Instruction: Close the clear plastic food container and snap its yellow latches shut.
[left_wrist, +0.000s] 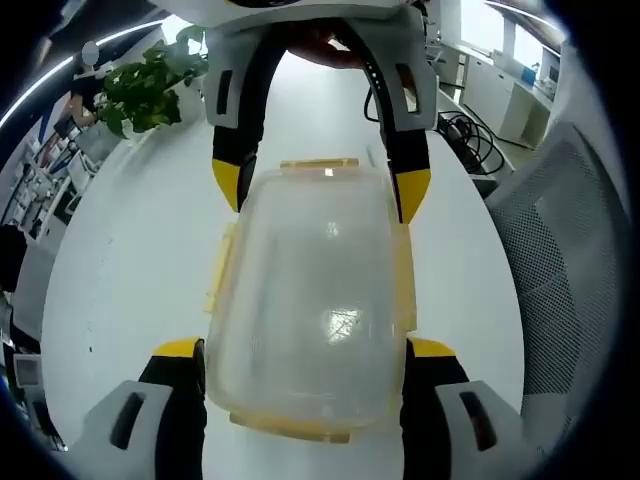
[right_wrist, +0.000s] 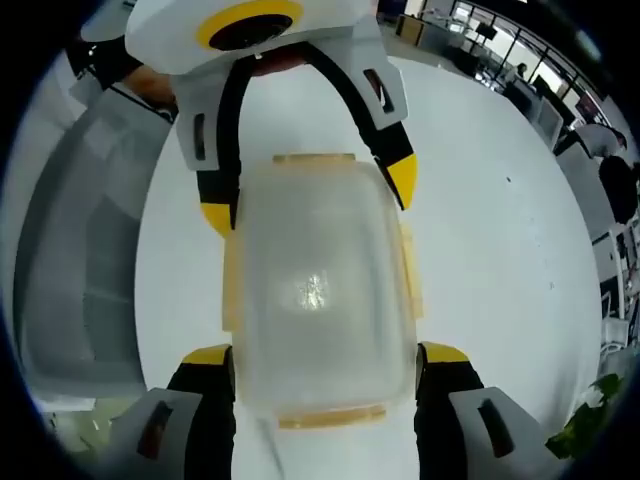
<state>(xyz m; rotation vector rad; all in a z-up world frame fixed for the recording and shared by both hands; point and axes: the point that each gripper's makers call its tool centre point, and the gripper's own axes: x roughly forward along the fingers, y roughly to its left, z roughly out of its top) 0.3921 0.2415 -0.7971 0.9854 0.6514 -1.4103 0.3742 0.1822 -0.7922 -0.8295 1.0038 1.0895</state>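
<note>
Black-and-yellow jaws of the left gripper (left_wrist: 305, 350) rise from the bottom of the left gripper view, one on each side of the near end of the clear container (left_wrist: 310, 290) — spread wide, with the yellow tips at or just beside its long walls; whether they press on it I cannot tell. One container sits on the white bench (left_wrist: 130, 270), lid on top. Yellow latches (left_wrist: 222, 262) show along its edges: one on each long side, one at the near end and one at the far end, four counted. At the far end the right gripper (left_wrist: 320, 185) comes in from the top, its two yellow-tipped jaws set apart on either side of the container. One leafy plant (left_wrist: 145, 85) stands on the bench at upper left, well apart from the container. One grey mesh chair (left_wrist: 570, 260) is at the right, and black cables (left_wrist: 470, 140) lie near the bench's far right edge. No writing or brand can be read.

In the right gripper view the same container (right_wrist: 320, 290) lies between the right gripper's (right_wrist: 325, 355) spread jaws at the bottom, with the left gripper (right_wrist: 305, 195) opposite at the top, jaws open around the far end. Four latches (right_wrist: 408, 270) again show. The grey chair (right_wrist: 80, 270) is at the left, and plant leaves (right_wrist: 590, 415) are at lower right.
</note>
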